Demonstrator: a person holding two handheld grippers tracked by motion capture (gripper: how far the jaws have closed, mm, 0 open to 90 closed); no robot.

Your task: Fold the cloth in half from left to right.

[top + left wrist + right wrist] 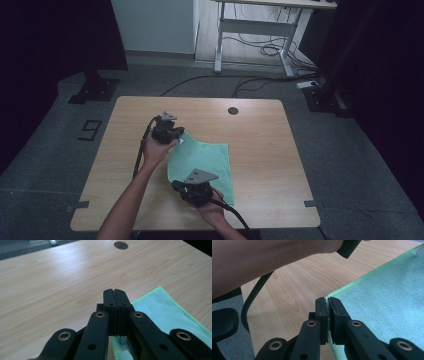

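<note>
My hands and tongs hide part of the green cloth [210, 162], which lies flat near the middle of the table [260, 130]. My left tongs [115, 295] pinch its far left corner, but the pinched bit is hard to see. My right tongs [328, 302] squeeze the near left edge. My left arm reaches forward; my right hand sits low, near me.

The cloth [202, 162] is showing a pale mint green with a brighter yellow-green edging, and a small white label with blue print is peeking out at its corner. The desk [260, 150] is showing a light wood grain, while both tools are looking black with brass-coloured rivets.
</note>
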